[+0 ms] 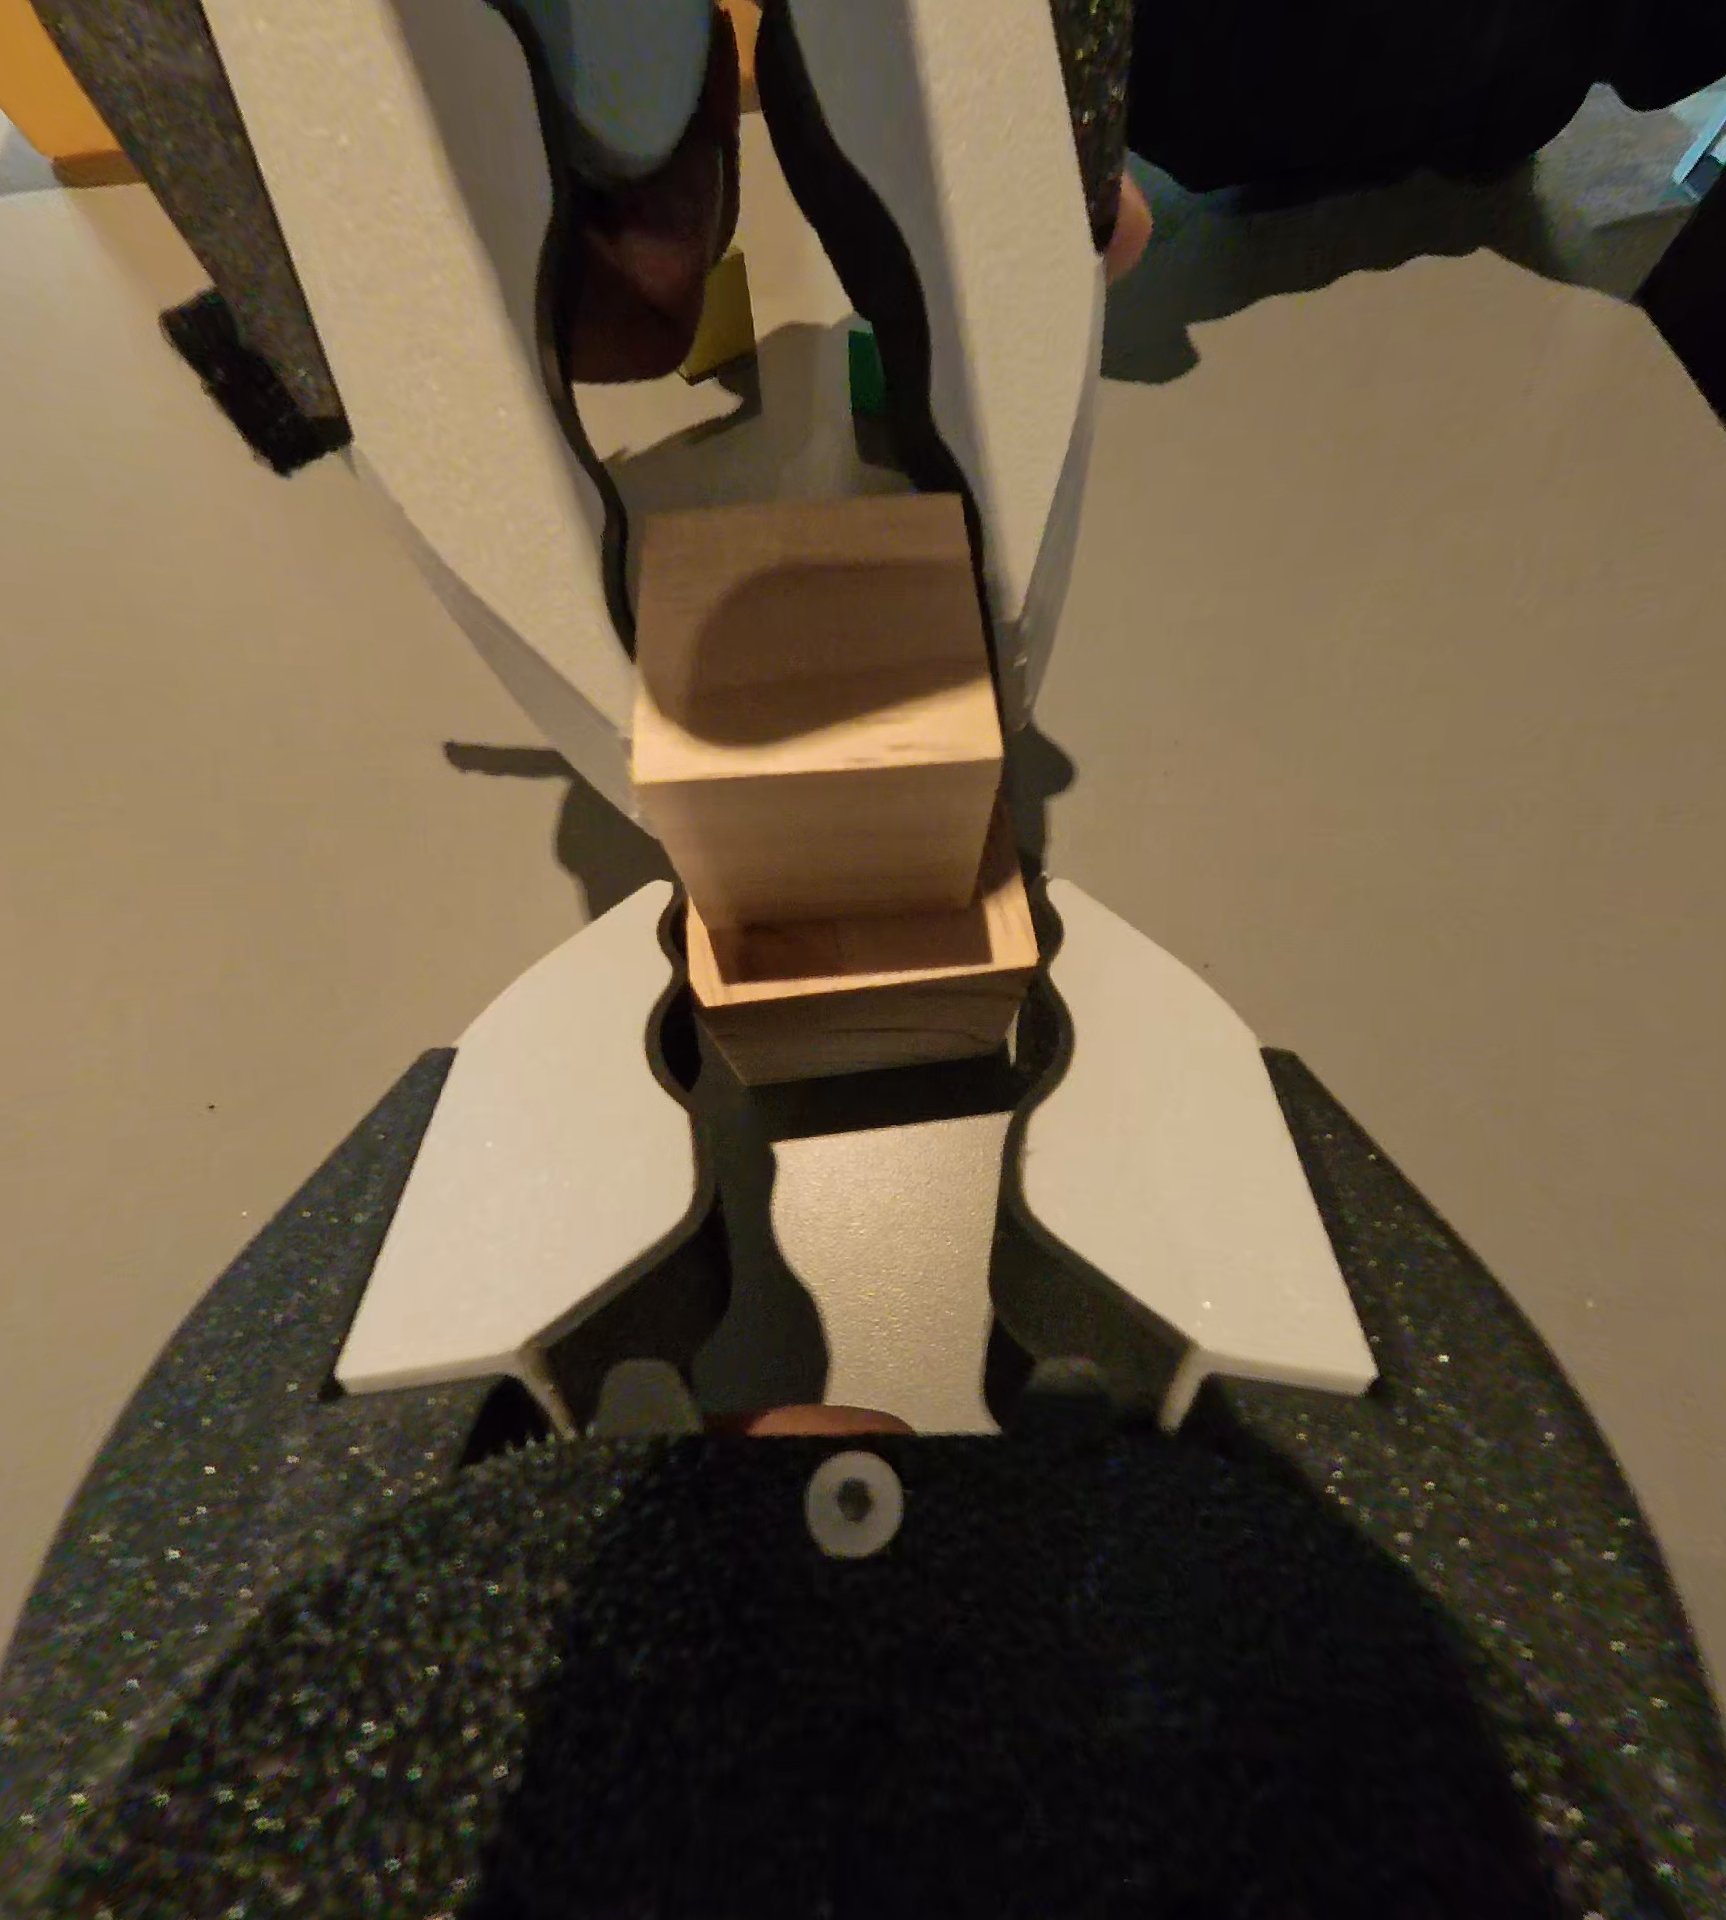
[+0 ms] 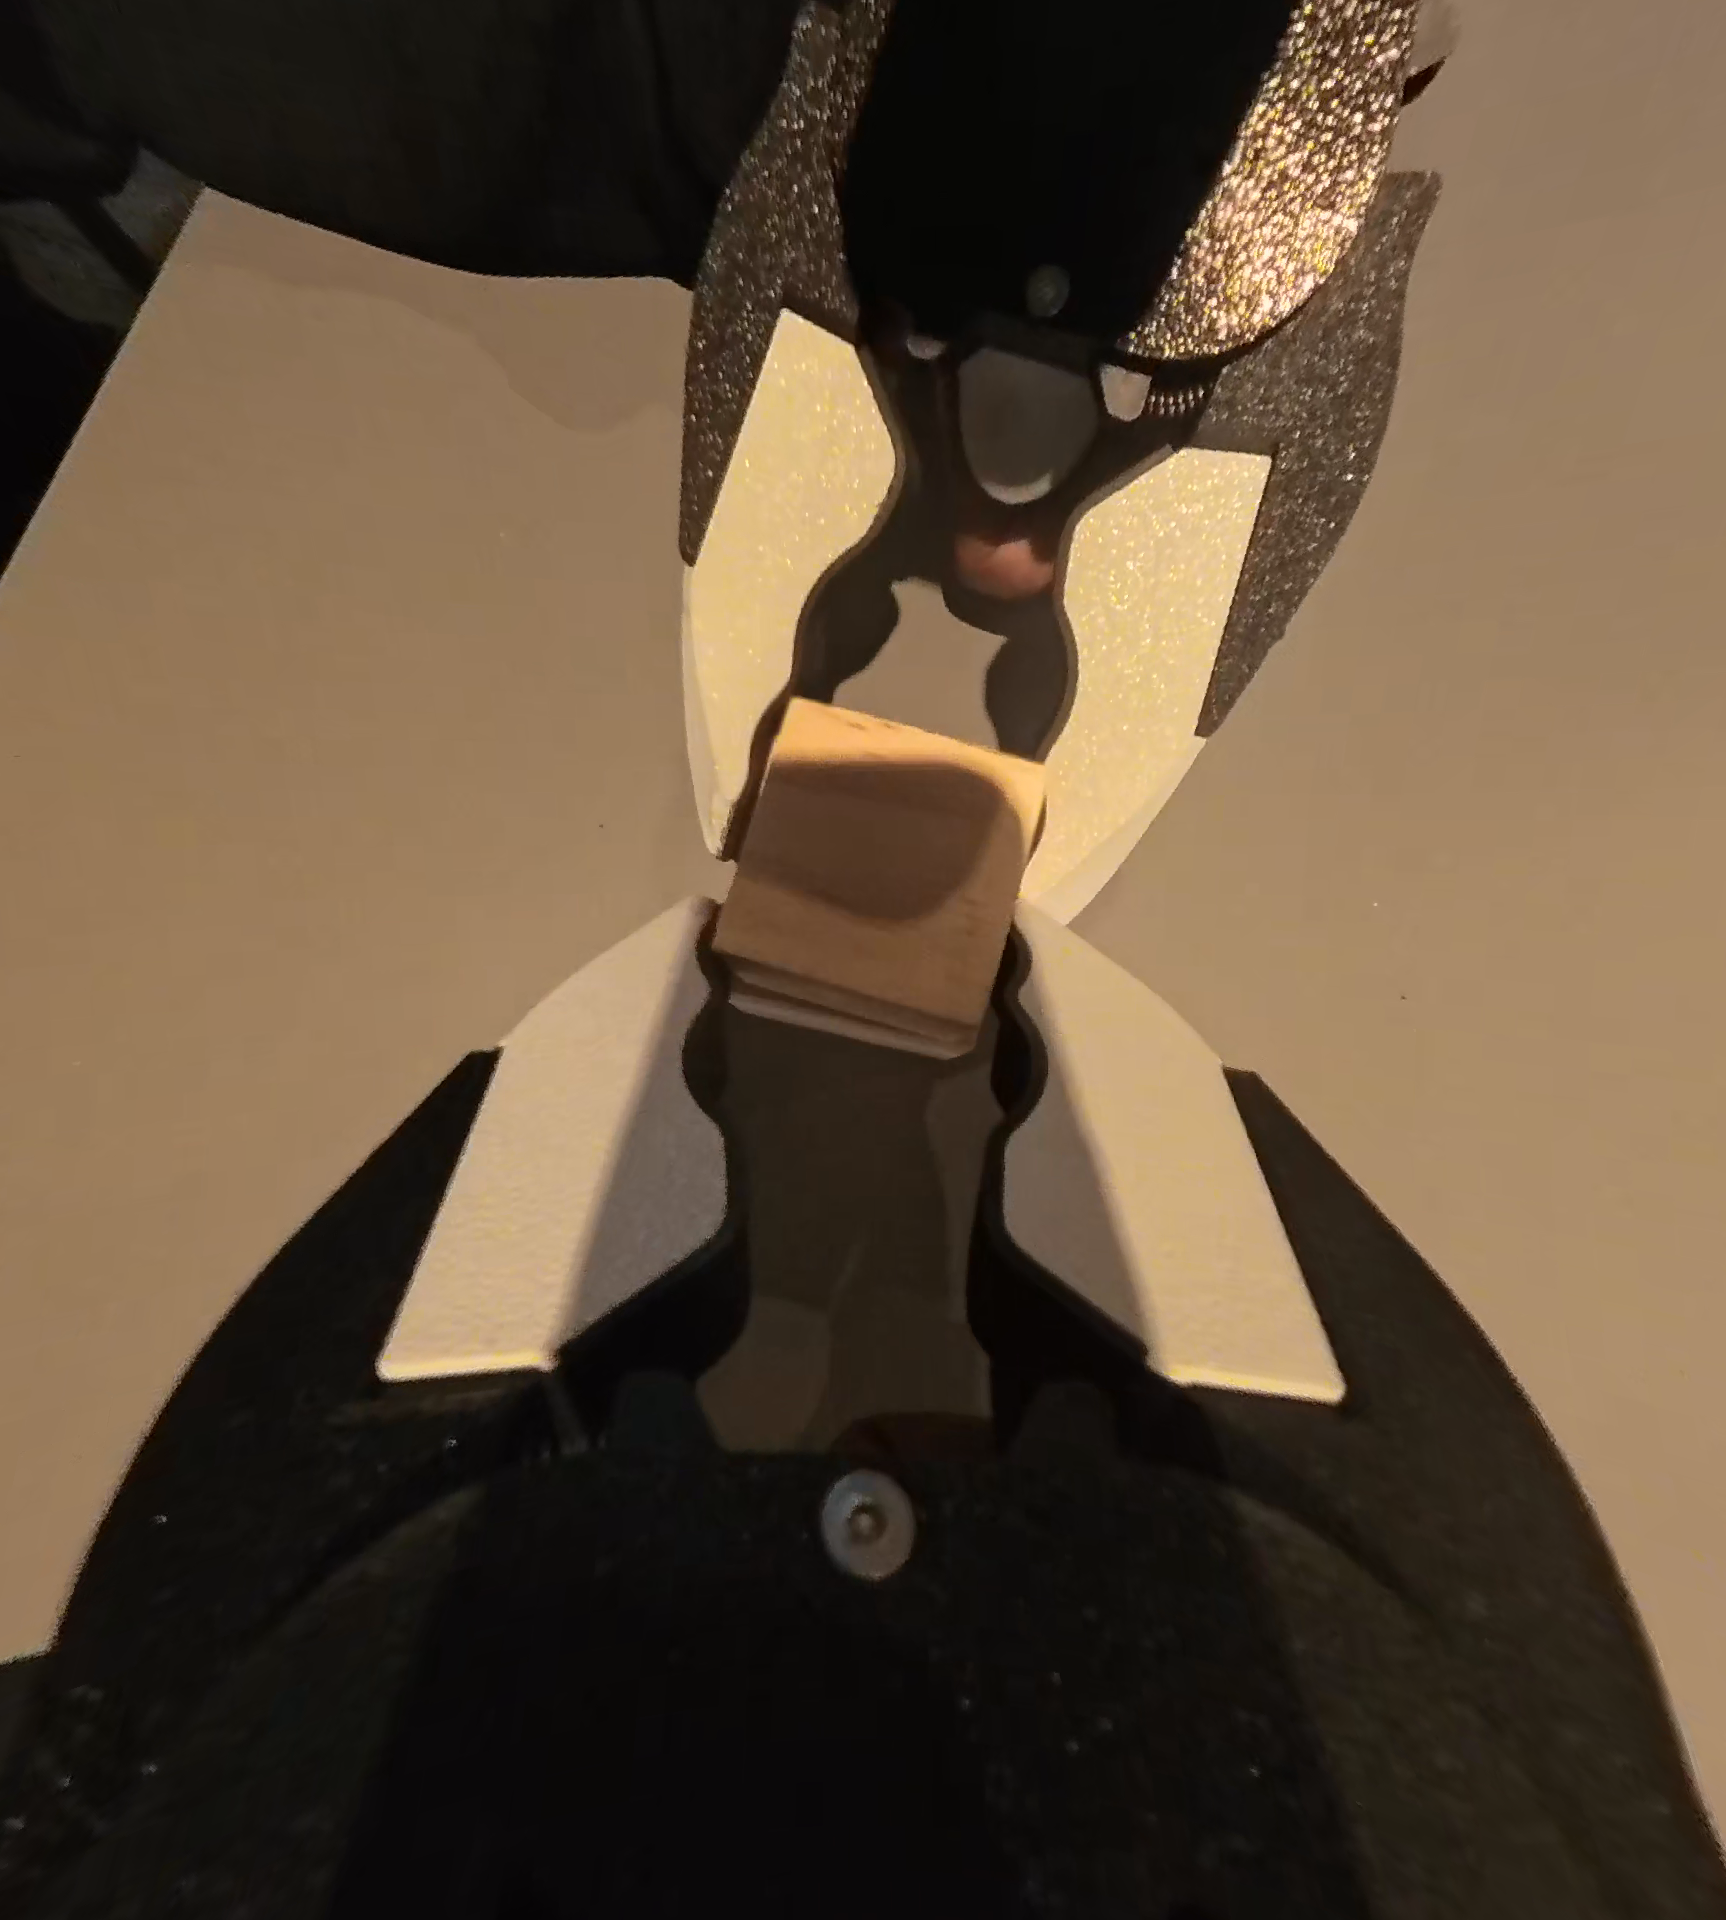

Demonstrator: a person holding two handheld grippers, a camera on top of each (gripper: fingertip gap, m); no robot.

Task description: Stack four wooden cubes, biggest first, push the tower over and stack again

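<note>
A: What are we looking at in the left wrist view?

B: Two wooden cubes at the centre of the frame. The upper cube (image 1: 812, 717) is sitting on a lower cube (image 1: 859, 987), which is resting on the pale tabletop (image 1: 215, 831). The left hand-held gripper (image 1: 854, 977) is coming in from the bottom of the frame, its white fingers flanking the lower cube and seemingly clamping it. The right hand-held gripper (image 1: 807, 665) is reaching down from the top of the frame and pinching the upper cube between its fingers.

A: And the right wrist view?

B: Its own gripper (image 2: 864, 935) is gripping the upper cube (image 2: 874, 862) at mid-frame, with the left one (image 2: 885, 790) opposite. The cube underneath is showing only as a thin edge (image 2: 838, 1013), so I am hedging on how squarely the two are lining up.

A: Which step is this?

B: Placing the second cube, I judge: one gripper is steadying the base while the other is setting the cube down. The upper cube is looking slightly twisted against the lower one.

A: Next move?

B: Squaring the upper cube, spreading the right fingers gently without dragging it, then fetching the next smaller cube. Yellow (image 1: 724, 317) and green (image 1: 867, 366) blocks are peeking out behind, upper centre.
</note>
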